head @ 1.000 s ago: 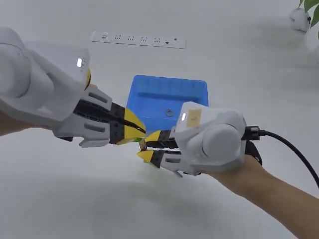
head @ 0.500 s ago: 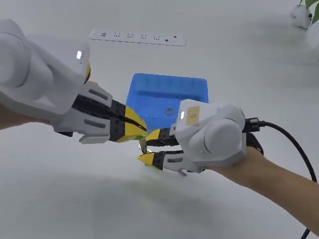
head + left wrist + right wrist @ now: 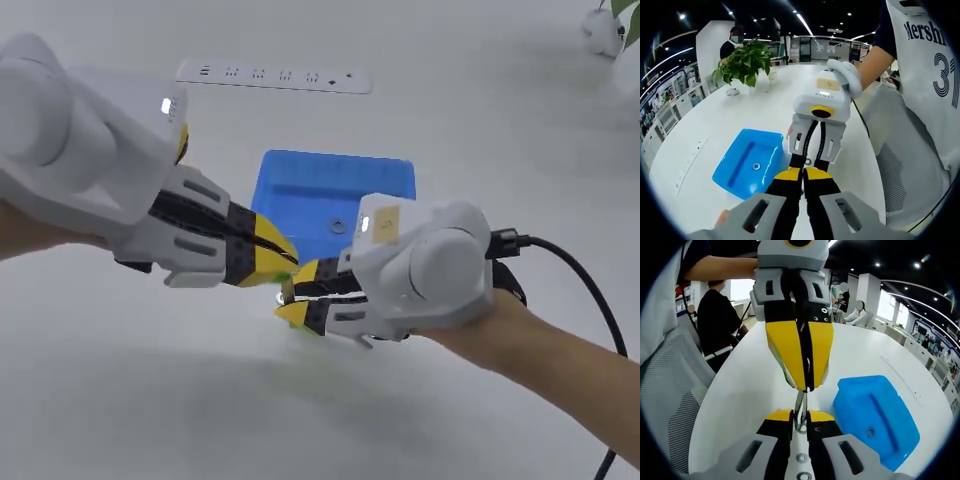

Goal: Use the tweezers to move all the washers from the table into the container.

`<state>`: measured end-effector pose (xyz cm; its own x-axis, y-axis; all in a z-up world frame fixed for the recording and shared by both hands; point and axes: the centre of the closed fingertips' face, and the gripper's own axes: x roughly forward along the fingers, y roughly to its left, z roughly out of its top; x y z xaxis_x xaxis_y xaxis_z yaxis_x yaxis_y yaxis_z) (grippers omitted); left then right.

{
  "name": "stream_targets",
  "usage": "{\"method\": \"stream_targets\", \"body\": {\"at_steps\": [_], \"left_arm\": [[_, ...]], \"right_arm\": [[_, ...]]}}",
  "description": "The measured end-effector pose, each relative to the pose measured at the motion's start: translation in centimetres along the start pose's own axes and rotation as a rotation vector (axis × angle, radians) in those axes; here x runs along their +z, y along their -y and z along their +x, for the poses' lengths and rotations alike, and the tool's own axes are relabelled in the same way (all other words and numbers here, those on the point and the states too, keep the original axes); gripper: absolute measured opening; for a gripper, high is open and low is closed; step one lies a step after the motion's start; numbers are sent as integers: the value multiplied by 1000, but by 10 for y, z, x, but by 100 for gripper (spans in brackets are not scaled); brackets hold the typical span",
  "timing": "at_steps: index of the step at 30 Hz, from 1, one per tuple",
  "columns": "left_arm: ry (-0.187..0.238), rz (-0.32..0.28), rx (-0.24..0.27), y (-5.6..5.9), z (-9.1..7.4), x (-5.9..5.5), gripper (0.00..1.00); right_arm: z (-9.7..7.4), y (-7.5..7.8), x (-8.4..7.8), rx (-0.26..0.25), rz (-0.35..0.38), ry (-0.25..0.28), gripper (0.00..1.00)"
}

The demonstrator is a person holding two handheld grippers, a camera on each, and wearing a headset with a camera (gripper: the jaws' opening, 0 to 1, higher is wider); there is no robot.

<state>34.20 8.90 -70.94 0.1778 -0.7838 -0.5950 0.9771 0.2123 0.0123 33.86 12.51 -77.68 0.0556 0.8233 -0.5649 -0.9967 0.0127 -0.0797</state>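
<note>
A blue container (image 3: 300,180) sits on the white table, and one washer (image 3: 339,226) lies inside it. Just in front of it my two grippers meet tip to tip. The left gripper (image 3: 291,261) comes in from the left with its yellow jaws shut on the upper end of the thin silver tweezers (image 3: 800,410). Facing it, the right gripper (image 3: 800,419) has its jaws pressed on the tweezers' lower end. Two loose washers (image 3: 801,457) lie on the table under the right gripper's jaws. In the left gripper view the container (image 3: 740,165) lies left of the left gripper (image 3: 803,176).
A white power strip (image 3: 272,77) lies beyond the container. A potted plant (image 3: 745,62) stands at the table's far side. A black cable (image 3: 570,275) trails from the right gripper. A mesh chair (image 3: 670,390) stands beside the table's edge.
Both grippers stay tip to tip in front of the container. The right gripper has edged slightly up and closer to the left one, covering more of the tweezers.
</note>
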Motion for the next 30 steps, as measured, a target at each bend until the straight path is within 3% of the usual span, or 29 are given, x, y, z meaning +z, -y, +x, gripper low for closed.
{"method": "stream_targets", "body": {"at_steps": [16, 22, 30], "left_arm": [[-9, -24, -8, 4, -8, -2, 5], [5, -23, -4, 5, -15, 7, 5], [27, 22, -10, 5, -28, 32, 5]], "right_arm": [[0, -4, 4, -2, -25, -19, 10], [-9, -3, 14, -7, -24, 2, 10], [-24, 3, 35, -24, -51, 29, 10]]}}
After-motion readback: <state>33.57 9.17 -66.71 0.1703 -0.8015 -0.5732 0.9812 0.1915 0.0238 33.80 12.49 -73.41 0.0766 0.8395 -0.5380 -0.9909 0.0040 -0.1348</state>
